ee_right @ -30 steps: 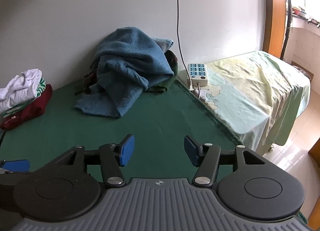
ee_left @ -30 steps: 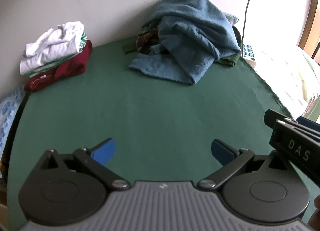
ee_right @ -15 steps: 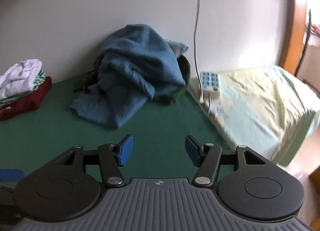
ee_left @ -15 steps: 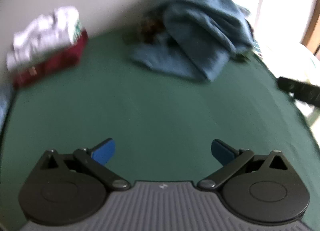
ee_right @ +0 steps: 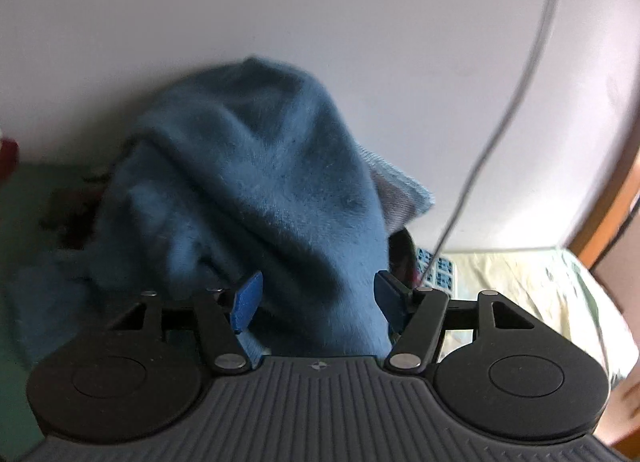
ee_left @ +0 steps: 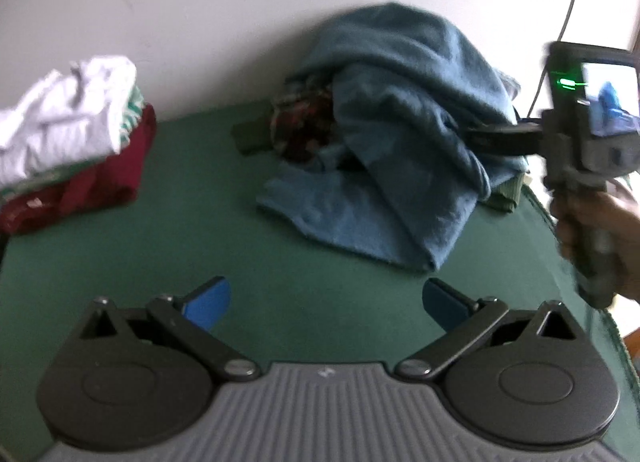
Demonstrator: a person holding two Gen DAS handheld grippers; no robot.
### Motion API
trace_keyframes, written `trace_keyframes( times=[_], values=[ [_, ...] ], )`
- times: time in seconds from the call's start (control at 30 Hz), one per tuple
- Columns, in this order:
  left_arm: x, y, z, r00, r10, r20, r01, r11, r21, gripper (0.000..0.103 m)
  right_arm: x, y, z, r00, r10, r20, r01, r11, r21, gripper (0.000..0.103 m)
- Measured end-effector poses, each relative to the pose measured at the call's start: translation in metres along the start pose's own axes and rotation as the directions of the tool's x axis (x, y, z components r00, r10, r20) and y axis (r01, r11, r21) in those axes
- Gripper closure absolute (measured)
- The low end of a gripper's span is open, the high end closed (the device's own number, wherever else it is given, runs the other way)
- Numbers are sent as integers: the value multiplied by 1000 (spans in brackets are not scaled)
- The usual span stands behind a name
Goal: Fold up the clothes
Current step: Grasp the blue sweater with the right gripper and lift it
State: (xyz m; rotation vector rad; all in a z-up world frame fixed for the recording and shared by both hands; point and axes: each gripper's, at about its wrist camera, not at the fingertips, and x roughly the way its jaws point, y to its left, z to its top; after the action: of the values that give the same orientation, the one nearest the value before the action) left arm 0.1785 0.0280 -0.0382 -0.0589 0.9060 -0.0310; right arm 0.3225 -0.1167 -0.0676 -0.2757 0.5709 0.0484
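The green surface (ee_left: 168,230) keeps its middle bare, seemingly as folding room, with a folded stack (ee_left: 72,142) parked far left. The blue garment (ee_right: 260,190) tops the unsorted heap against the wall, so the right claw (ee_right: 316,302) straddles it, jaws wide, pads not yet pressing. The left claw (ee_left: 326,302) hangs gaping and empty over the bare green.

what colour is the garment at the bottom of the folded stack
Dark red garment, under the white top; clearest from the left wrist.

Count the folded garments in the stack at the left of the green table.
3 show: a white one on top, a green-striped one under it, a dark red one at the bottom. More may be hidden between them.
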Motion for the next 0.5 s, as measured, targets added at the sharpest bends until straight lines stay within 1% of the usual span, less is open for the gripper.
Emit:
trace_keyframes(
  times=[0.03,0.07,0.1,0.17,0.2,0.23,0.3,0.33,0.4,0.43,0.5],
  values=[
    [4,2,-2,1000,-11,-16,10,1000,-22,1,6,-3,-2,1000,11,-9,-11,1000,21,46],
    [8,3,-5,999,-18,-28,17,999,-42,1,9,-7,-4,999,31,-13,-30,998,53,58],
    [13,5,-9,999,-20,-33,18,998,-58,1,13,-11,-6,999,51,-17,-49,995,84,65],
    [22,7,-15,999,-17,-40,14,996,-90,1,14,-17,-9,997,77,-16,-75,989,127,86],
    [28,8,-16,999,-16,-51,11,995,-104,1,11,-20,-9,997,79,-10,-77,988,132,89],
    [34,9,-17,998,-17,-64,10,993,-115,1,1,-24,-10,996,93,12,-94,985,147,95],
    [44,10,-18,997,-26,-78,15,990,-140,1,-22,-33,-12,989,133,71,-144,972,187,95],
    [48,10,-19,996,-28,-80,15,988,-151,1,-37,-38,-13,981,159,111,-179,964,198,96],
    [57,8,-18,996,-38,-86,23,985,-172,1,-67,-43,-20,962,203,182,-233,958,165,96],
    [61,7,-18,995,-44,-89,29,985,-172,1,-80,-46,-23,954,221,204,-254,955,152,96],
    [65,2,-18,994,-62,-86,47,986,-160,1,-104,-56,-32,930,289,229,-329,930,164,96]
  ],
)
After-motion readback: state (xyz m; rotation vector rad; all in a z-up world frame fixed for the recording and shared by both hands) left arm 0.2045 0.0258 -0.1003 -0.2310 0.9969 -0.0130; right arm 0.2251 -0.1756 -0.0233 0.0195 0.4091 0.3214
